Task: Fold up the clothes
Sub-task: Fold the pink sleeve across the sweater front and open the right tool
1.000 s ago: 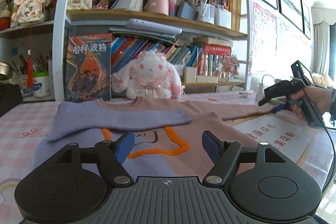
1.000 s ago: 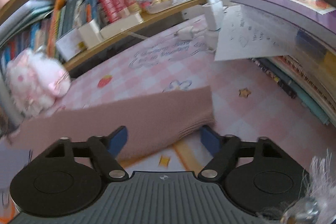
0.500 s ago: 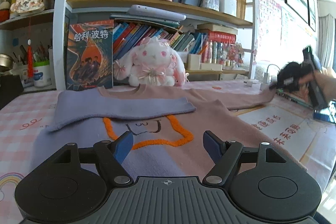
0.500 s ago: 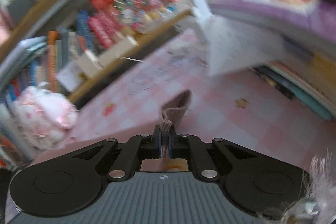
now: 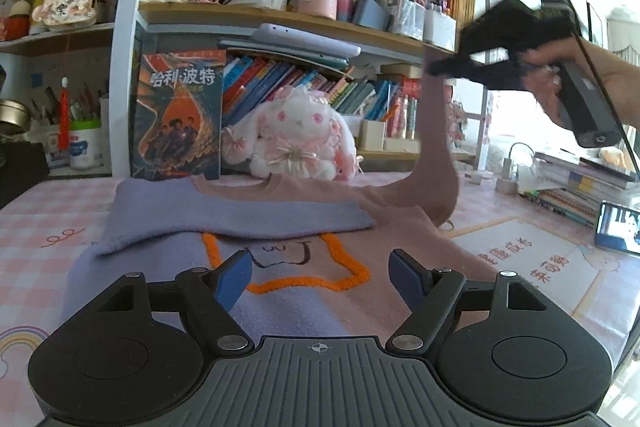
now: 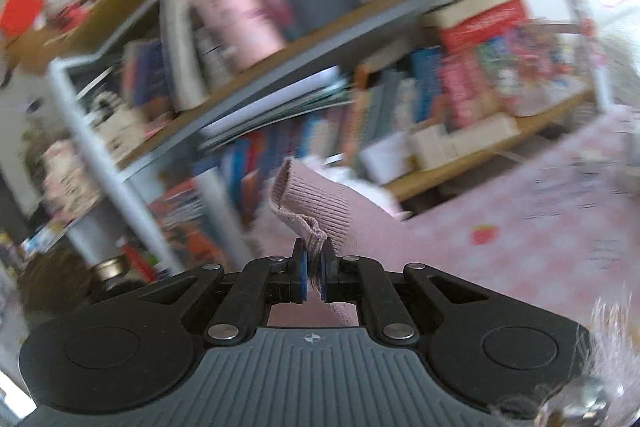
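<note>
A sweater (image 5: 304, 291), half purple and half pink with an orange star outline, lies flat on the checked table. Its purple sleeve (image 5: 236, 219) is folded across the chest. My left gripper (image 5: 320, 277) hovers open just above the sweater's front, nothing between its blue pads. In the left wrist view my right gripper (image 5: 434, 69) is high at the right, held by a hand, and the pink sleeve (image 5: 436, 163) hangs from it. In the right wrist view my right gripper (image 6: 314, 277) is shut on the pink sleeve's ribbed cuff (image 6: 316, 215).
A bookshelf (image 5: 304, 23) full of books stands behind the table. A plush rabbit (image 5: 298, 139) and an upright book (image 5: 178, 115) sit at its foot. Stacked books (image 5: 588, 183) and a phone (image 5: 618, 227) lie at the right. Printed paper (image 5: 524, 259) lies beside the sweater.
My right gripper closed on the pink sleeve's cuff and rose, swinging left, lifting the sleeve off the table. My left gripper stayed where it was, open.
</note>
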A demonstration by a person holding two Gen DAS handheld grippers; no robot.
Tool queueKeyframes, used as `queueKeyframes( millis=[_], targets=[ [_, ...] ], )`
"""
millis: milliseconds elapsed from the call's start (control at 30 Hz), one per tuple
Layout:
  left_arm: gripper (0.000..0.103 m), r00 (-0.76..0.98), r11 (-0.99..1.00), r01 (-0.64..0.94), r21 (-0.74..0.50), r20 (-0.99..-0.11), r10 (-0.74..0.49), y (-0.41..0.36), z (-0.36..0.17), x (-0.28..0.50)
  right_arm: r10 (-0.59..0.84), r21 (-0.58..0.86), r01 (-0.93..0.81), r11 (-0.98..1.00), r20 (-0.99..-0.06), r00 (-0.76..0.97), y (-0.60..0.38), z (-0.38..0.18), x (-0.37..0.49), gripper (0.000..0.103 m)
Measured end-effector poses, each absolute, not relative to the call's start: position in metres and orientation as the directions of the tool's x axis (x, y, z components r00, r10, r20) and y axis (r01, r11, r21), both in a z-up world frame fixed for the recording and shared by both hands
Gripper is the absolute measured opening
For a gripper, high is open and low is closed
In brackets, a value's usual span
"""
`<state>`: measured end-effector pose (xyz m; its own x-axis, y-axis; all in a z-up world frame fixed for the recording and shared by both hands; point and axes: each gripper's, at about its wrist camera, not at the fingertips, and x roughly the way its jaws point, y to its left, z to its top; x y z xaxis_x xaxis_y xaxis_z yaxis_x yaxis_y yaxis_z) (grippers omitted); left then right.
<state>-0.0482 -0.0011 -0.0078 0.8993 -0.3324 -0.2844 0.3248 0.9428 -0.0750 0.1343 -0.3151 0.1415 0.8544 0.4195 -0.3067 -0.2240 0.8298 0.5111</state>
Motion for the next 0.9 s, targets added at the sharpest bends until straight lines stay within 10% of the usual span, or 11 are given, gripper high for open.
queueKeyframes(
  millis=[900],
  targets=[
    [0.078, 0.889, 0.929, 0.357, -0.099, -0.269, -0.371, 0.003, -0.009, -0.050, 0.582, 0.486, -0.373, 0.790, -0.403, 0.707, -0.117, 0.117, 0.166, 0.005]
  ],
)
